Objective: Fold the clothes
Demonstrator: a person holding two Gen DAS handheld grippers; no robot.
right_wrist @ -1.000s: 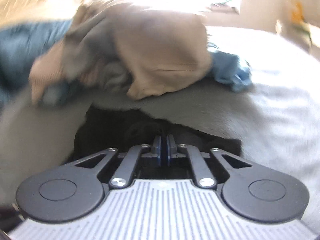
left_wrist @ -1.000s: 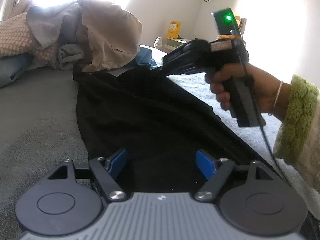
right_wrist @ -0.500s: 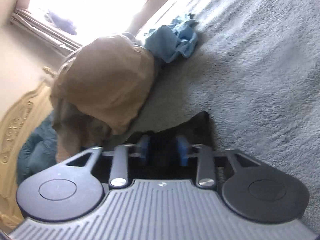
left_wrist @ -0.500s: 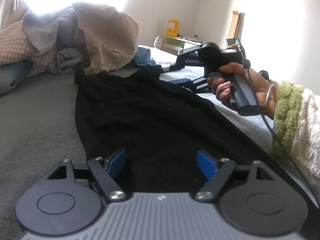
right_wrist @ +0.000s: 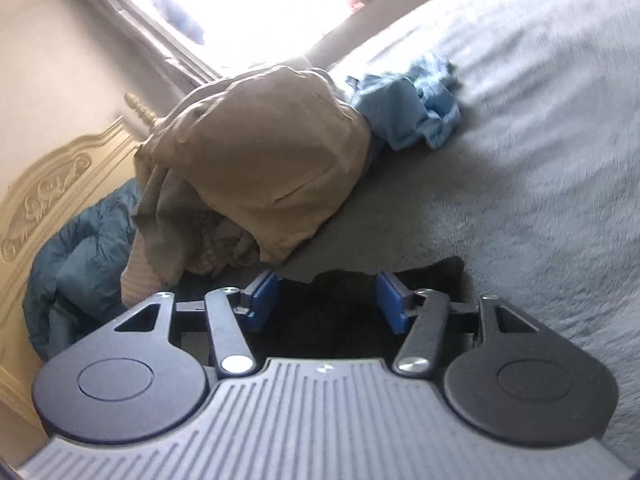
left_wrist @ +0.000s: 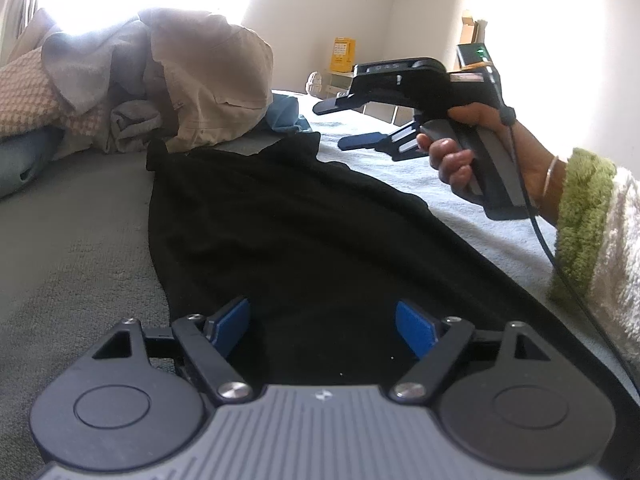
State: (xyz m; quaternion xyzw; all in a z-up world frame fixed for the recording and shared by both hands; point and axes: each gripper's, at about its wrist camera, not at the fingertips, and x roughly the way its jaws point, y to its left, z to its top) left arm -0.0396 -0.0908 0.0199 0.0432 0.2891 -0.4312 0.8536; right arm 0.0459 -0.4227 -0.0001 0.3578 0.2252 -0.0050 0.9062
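The black garment [left_wrist: 304, 240] is spread flat on the bed [left_wrist: 72, 248]. The left hand-held gripper [left_wrist: 322, 322] is held wide apart above it, gripping nothing; the right hand-held gripper [right_wrist: 326, 298] is being opened over its far edge, pads clear of the cloth.

A garment [left_wrist: 304, 240] lies spread on the bed [left_wrist: 72, 248]; behind it sits a clothes pile [left_wrist: 192, 92], headboard [right_wrist: 52, 176] beyond.
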